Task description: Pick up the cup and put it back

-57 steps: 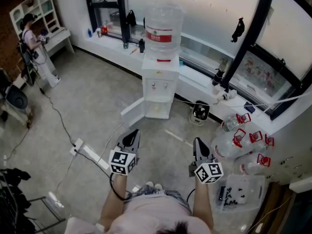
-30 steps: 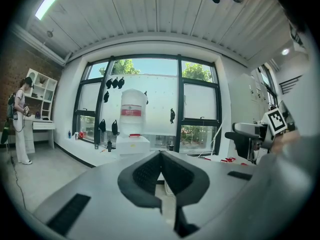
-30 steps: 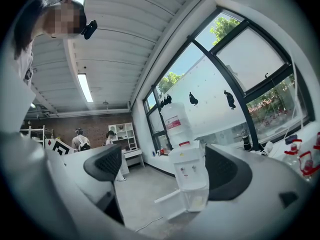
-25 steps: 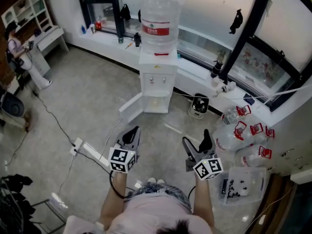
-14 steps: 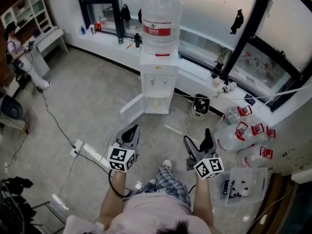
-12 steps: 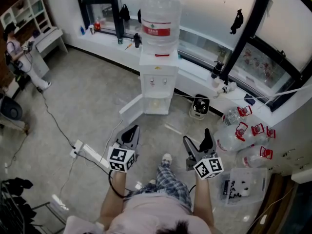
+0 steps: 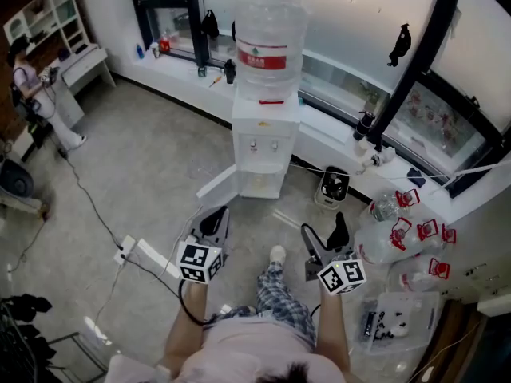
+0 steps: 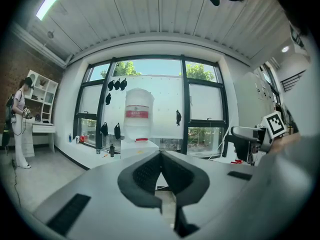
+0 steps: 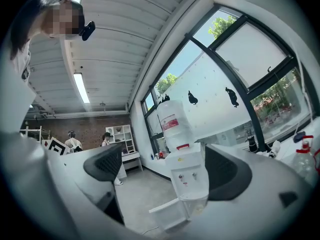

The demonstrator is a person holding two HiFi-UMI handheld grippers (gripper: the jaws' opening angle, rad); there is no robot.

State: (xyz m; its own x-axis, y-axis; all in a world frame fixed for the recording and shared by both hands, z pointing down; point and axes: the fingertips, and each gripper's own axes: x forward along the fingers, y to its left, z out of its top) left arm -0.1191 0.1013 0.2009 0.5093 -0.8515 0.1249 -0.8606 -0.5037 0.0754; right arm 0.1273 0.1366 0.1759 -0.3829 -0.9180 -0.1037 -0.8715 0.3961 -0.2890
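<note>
Nearest to me, the left tool (image 7: 211, 225) sits low in front of my hip with its pads pressed together and nothing between them. It has no job yet, so I carry it closed and out of the way. The right tool (image 7: 325, 233) is at the same height but spread wide and empty. In the right gripper view its two dark pads frame the water dispenser (image 9: 190, 181), so I judge this is the one I mean to reach with.

Below the tools, one shoe (image 7: 276, 254) is out ahead of me on the grey floor, toe toward the machine. A white power strip (image 7: 148, 253) and its cable lie off to my left, clear of that line.

Further on, the water dispenser stands against the low window ledge with the big bottle (image 7: 271, 50) upended on top. Its lower cabinet door (image 7: 217, 187) hangs open toward me. I can't pick out the cup for certain. There is something pale in the recess under the taps, too small to name, and I expect the cup is there or inside the open cabinet. Nothing has been picked up yet.

A cluster of empty red-capped jugs (image 7: 383, 242) lies on the floor to the right. Far off to the left, a person (image 7: 36, 86) stands by a white shelf unit.
</note>
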